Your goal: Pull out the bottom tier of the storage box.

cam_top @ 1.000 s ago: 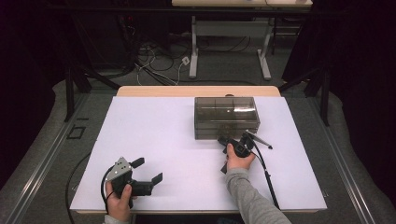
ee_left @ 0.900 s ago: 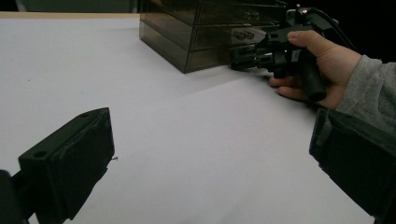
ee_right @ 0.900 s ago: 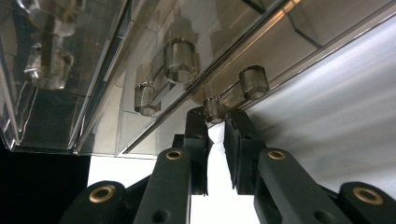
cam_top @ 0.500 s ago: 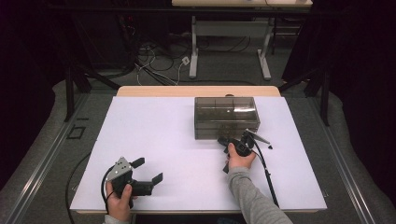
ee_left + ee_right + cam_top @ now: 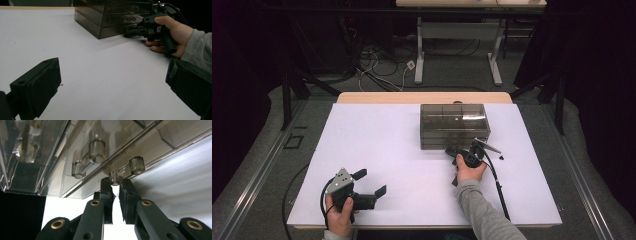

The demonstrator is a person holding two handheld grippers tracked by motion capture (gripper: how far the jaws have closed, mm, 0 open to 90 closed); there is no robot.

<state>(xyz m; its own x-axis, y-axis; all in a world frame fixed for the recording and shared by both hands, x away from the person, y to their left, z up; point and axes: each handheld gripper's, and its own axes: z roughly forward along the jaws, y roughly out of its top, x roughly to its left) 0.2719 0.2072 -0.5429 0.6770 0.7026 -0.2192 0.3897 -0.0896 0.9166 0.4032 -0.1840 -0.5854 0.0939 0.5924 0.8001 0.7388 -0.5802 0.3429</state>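
Item: smoky clear plastic drawer cabinet, standing on the white table toward its far side, right of centre.
Build: rigid moulded plastic with thin walls and stacked drawers; it looks light, so judge that it may slide when you pull.
Surface: glossy and likely slippery; expect little friction from the black jaws.
Hold point: the small clear knob on the lowest drawer front; take it at its stem, not the drawer face.
Right gripper: at the cabinet's near face, jaws closed nearly together on that knob; whether both pads truly bear on it is hard to tell.
Left gripper: jaws spread wide and holding nothing, low over the table's near left, well apart from the cabinet.
Caution: the knob is thin and could snap; pull straight.
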